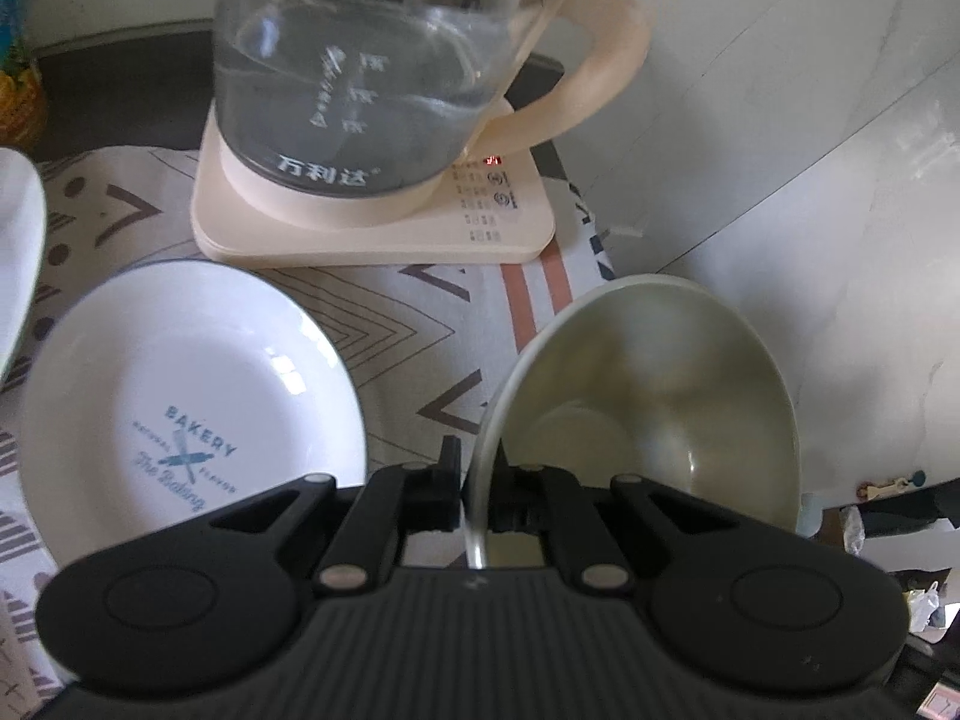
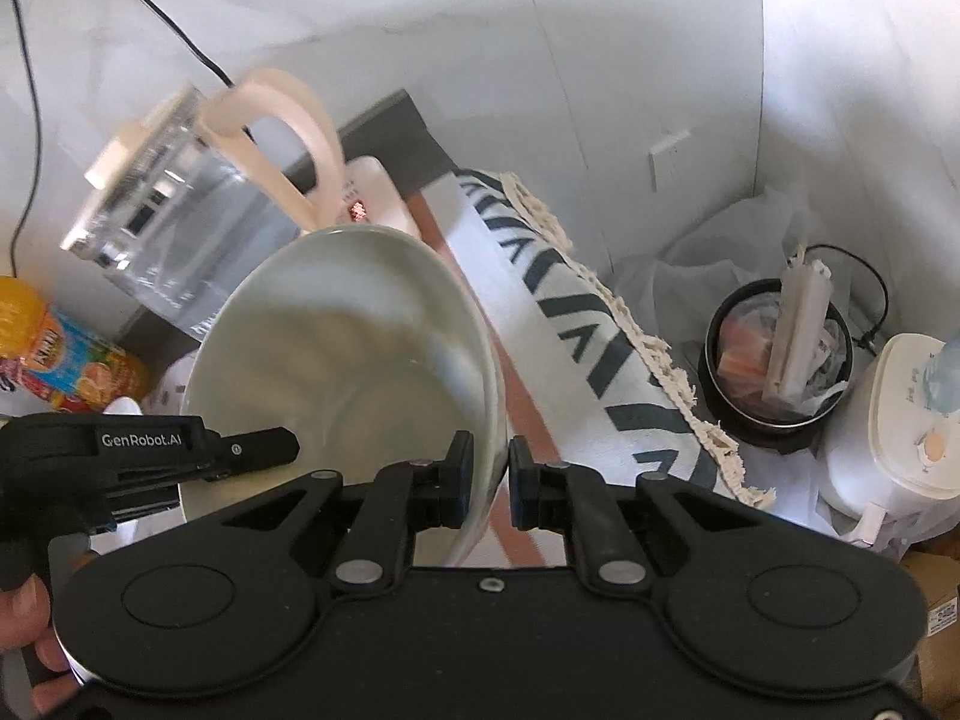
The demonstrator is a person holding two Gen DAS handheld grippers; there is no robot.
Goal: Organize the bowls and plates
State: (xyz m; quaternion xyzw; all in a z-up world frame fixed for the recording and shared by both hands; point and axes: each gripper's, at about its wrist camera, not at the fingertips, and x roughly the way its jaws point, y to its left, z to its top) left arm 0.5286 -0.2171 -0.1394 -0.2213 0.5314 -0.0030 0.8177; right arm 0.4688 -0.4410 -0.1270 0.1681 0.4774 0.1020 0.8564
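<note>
A pale green bowl is held tilted above the patterned cloth. My left gripper is shut on its rim. In the right wrist view the same bowl fills the middle, and my right gripper is shut on its near rim; the left gripper reaches in from the left. A white plate with blue "BAKERY" print lies on the cloth left of the bowl. The edge of another white dish shows at the far left.
A glass kettle with a cream handle stands on its cream base behind the dishes, also seen in the right wrist view. A juice carton is at left. Below the table's fringed cloth edge stand a black bin and a white appliance.
</note>
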